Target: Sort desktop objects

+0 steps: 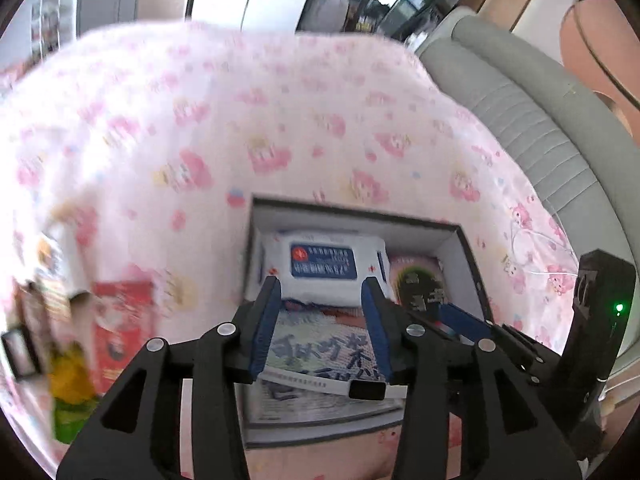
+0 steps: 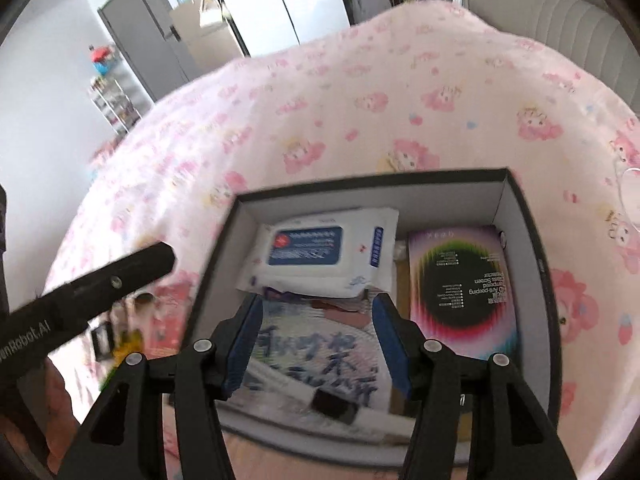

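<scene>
Tongs empty above box of sorted items.

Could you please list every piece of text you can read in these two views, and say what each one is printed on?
"Robot.AI": the readable end of the lettering along the black handle of the other tool.
"Glass Screen" and "Anti-peeping": upside down on the rainbow-edged black screen-protector packet.
White wet-wipe pack with blue label: print too blurred.
Flat white sheet with large blue handwritten characters: illegible.
</scene>
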A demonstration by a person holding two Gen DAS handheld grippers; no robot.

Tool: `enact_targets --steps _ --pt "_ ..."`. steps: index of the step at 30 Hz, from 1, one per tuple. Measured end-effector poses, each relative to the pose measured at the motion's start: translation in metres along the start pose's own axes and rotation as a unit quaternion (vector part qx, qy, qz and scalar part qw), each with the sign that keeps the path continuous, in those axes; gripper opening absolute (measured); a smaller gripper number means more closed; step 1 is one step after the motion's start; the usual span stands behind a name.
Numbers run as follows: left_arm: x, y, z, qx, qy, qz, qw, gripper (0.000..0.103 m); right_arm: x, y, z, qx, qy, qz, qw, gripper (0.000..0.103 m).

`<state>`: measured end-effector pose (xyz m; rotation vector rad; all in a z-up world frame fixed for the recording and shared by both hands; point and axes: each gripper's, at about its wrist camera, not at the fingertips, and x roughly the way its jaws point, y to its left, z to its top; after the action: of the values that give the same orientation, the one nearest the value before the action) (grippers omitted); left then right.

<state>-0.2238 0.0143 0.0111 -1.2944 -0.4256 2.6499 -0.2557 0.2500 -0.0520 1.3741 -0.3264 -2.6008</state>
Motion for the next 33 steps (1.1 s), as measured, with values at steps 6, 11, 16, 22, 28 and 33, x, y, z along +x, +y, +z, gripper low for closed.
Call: enact_targets --steps 6,11,16,22,28,33 --pt "-0.065 0.007 -0.006 0.015 -0.064 0.027 0.9975 0.075 -0.044 0.031 0.003 -0.012 -0.039 -0.014 0.999 0.065" --pt "-0.133 0.026 -0.026 0.026 -0.111 0.073 0.9908 0.099 -0.085 0.055 0.0 -0.028 -0.083 -0.042 0.995 0.08" --pt "-0.17 0.032 -0.051 0.034 -0.138 0.086 0.9861 0.102 -0.117 0.073 -0.01 -0.036 -0.116 -0.057 0.991 0.08" --pt "-0.202 0.036 -0.079 0.047 -0.138 0.083 0.9858 0.102 -0.147 0.089 -0.034 -0.053 -0.137 -0.061 0.987 0.08" --pt "-0.18 0.006 -0.086 0.077 -0.124 0.089 0.9853 0.102 -0.175 0.099 -0.072 -0.056 -0.152 -0.044 0.986 0.08" --pt "-0.174 -0.013 -0.098 0.081 -0.145 0.093 0.9818 0.102 -0.186 0.103 -0.109 -0.051 -0.157 -0.033 0.986 0.082"
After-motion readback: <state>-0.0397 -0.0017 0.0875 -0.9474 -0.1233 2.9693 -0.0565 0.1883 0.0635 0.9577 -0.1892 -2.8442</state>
